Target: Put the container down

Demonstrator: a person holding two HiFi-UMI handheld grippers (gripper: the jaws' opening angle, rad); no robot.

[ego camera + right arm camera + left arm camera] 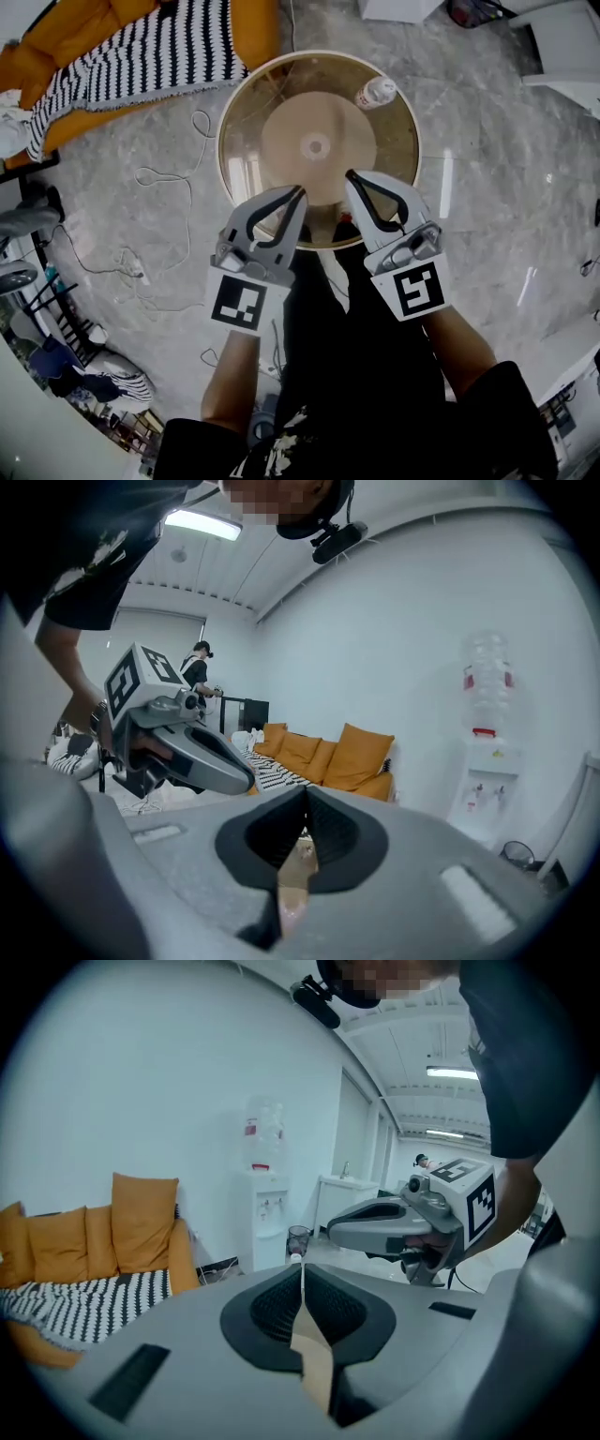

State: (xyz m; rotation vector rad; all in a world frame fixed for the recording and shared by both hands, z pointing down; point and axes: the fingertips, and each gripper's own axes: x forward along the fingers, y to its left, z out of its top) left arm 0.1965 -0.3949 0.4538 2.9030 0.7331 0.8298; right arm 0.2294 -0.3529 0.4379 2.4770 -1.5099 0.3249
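The container, a small clear bottle with a white cap [375,92], lies on the far right part of the round glass table [246,122]. Both grippers hover side by side over the table's near edge, well short of the bottle. My left gripper [302,190] is shut with nothing between its jaws; its own view shows the jaws [302,1265] meeting in a seam. My right gripper [352,175] is shut and empty too, its jaws [306,794] pressed together. Each gripper appears in the other's view: the right gripper [336,1230] and the left gripper [246,780].
An orange sofa [253,28] with a black-and-white striped blanket [150,52] stands at the far left. White cables [164,178] trail over the marble floor left of the table. A water dispenser [264,1213] stands against the wall. White furniture [562,47] is at the far right.
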